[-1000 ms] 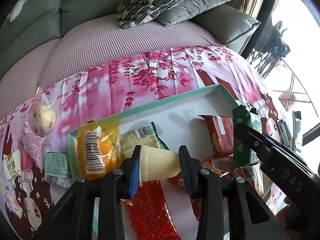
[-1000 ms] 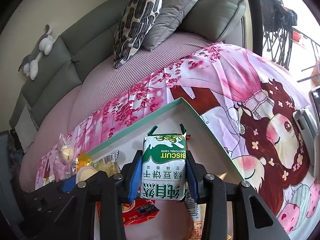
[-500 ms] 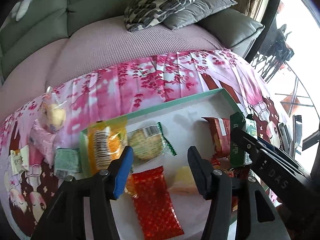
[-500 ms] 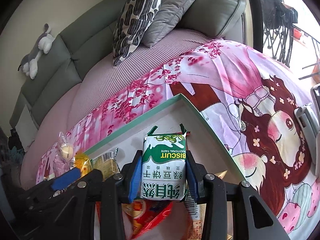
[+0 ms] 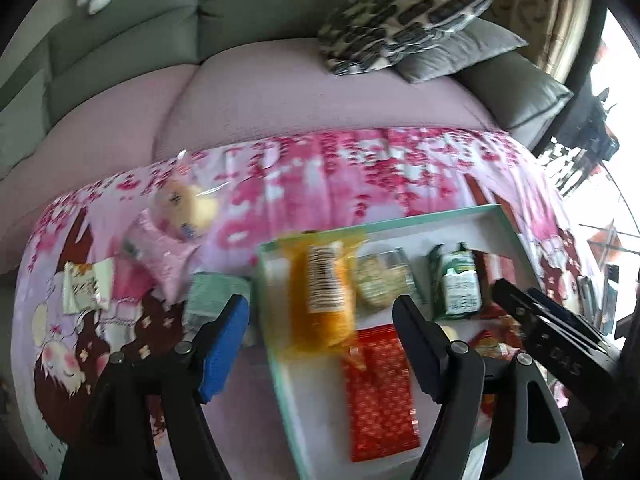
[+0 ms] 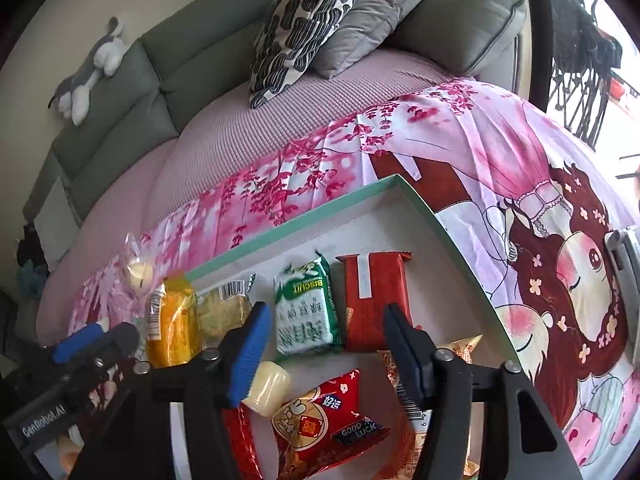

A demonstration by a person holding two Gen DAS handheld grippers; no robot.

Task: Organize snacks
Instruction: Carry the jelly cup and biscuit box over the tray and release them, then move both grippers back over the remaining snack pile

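Note:
A white tray with a mint-green rim (image 5: 380,226) (image 6: 300,220) lies on the pink cloth. In a row inside it are an orange packet (image 5: 324,296) (image 6: 170,328), a round cracker pack (image 5: 380,280), the green biscuit pack (image 6: 306,312) (image 5: 456,288) and a red pack (image 6: 374,300). A pale jelly cup (image 6: 268,388) lies nearer me. My left gripper (image 5: 320,312) hovers over the tray's left end, its jaws opening with nothing gripped. The jaws of my right gripper (image 6: 325,316) are opening too. The biscuit pack lies flat beyond its pads, untouched.
Loose snacks lie on the cloth left of the tray: a bun in a clear bag (image 5: 184,204), a pink packet (image 5: 160,252), a mint packet (image 5: 216,292), a small white one (image 5: 86,288). A red dotted packet (image 5: 380,392) and a red "good luck" bag (image 6: 320,424) fill the tray's near side. Sofa cushions (image 6: 304,28) lie behind.
My left gripper let go of the jelly cup, opened and swung left and up. My right gripper opened, and the green biscuit pack now lies flat in the tray.

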